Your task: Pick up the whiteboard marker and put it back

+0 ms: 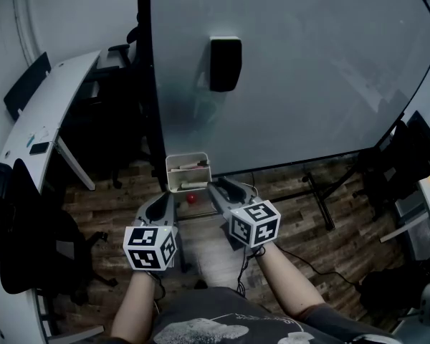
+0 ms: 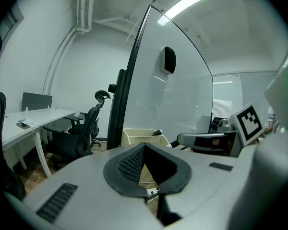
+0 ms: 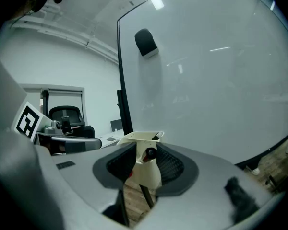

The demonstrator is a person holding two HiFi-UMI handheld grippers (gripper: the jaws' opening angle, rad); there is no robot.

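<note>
Whiteboard marker (image 3: 149, 153) lies between right gripper's (image 3: 144, 163) parted fingers (image 3: 171, 165), against tray (image 3: 145, 137).

Head view: looking steeply down. Gripper views: riding low, facing nearly level; all three sharing whiteboard (image 1: 308, 84) and nearby tray (image 1: 178, 180).

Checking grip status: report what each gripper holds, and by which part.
Nothing is gripped. The right gripper is open, with one end of the marker between its jaws, unpressed. The left gripper is shut and empty.
</note>
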